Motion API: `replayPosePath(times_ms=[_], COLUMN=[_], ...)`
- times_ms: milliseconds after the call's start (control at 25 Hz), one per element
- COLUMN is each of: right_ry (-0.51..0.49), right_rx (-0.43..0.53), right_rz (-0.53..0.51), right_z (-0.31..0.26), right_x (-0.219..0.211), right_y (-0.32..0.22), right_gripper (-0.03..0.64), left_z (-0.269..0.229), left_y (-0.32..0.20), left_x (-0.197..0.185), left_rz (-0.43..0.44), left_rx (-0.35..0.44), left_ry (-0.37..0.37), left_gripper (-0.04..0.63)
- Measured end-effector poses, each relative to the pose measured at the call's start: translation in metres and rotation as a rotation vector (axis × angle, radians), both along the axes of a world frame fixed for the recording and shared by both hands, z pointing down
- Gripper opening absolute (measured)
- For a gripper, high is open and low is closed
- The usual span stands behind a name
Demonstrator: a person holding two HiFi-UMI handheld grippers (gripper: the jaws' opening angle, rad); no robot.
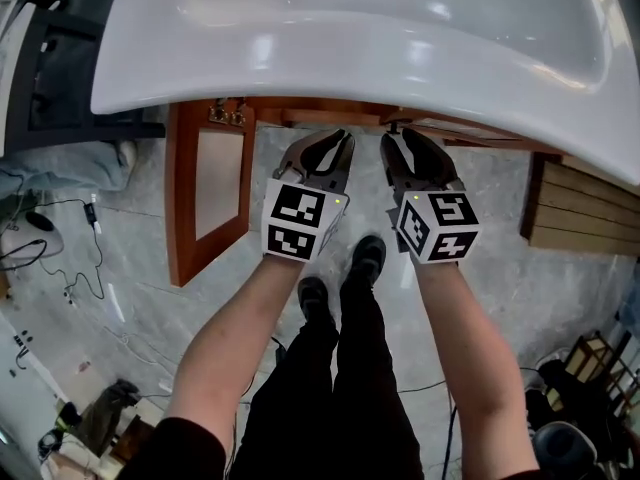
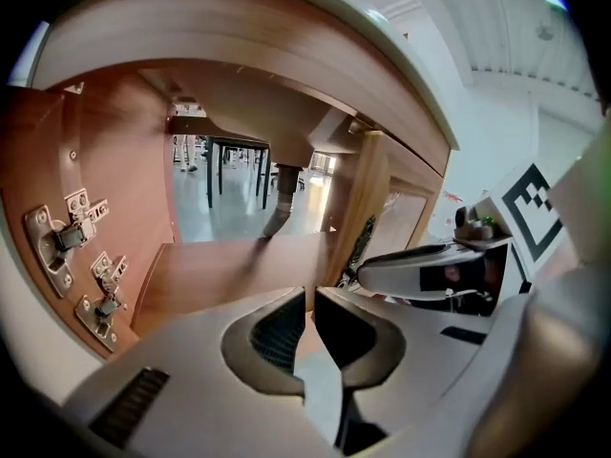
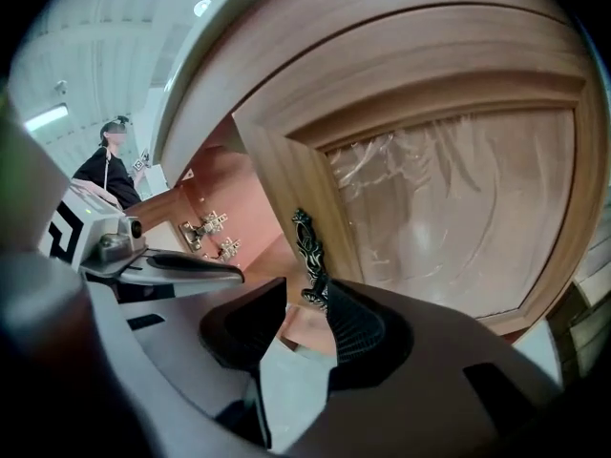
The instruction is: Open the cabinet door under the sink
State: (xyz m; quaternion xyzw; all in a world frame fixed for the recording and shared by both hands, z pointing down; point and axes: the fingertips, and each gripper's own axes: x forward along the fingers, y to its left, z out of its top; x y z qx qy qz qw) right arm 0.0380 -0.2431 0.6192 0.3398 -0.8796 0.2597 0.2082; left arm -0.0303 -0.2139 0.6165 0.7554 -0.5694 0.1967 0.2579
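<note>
Slippage is what we fear most. Our right gripper (image 3: pixel 304 305) has its fingers (image 3: pixel 355 327) moderately apart and clasping nothing. The dark ornate metal handle (image 3: pixel 307 251) sits just at the tip of the right-hand finger, not squarely between the two. If we close from here, we judge the fingers may catch only the handle's lower end and slide off on the pull, or scrape the brown wooden cabinet door with the glossy panel (image 3: pixel 449 189). That door stands under the white ceramic sink (image 1: pixel 350 48), shut or barely ajar; we cannot tell which. Our left gripper (image 2: pixel 305 299) is all but closed on nothing, facing the cabinet's inside beside the other wooden door (image 1: pixel 210 198), which stands swung out. It hangs near the right gripper, so the opening door could bump it.
</note>
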Motion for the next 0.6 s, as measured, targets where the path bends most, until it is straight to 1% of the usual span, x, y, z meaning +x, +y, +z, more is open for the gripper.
replayPosePath(times_ms=[200, 320, 600], right_ry=[0.017, 0.040, 0.140], right_rx=[-0.004, 0.009, 0.065], right_rz=[0.004, 0.020, 0.000], right_z=[0.008, 0.011, 0.013], right_x=[-0.006, -0.005, -0.007], right_y=[-0.007, -0.010, -0.009], right_gripper=[0.138, 0.110, 0.114], left_z=[0.004, 0.003, 0.001], left_y=[-0.007, -0.012, -0.017], left_x=[-0.006, -0.011, -0.026], left_rz=[0.003, 0.008, 0.020], left_rx=[0.003, 0.011, 0.037], left_ry=[-0.008, -0.020, -0.050], left_gripper=[0.044, 0.044, 0.044])
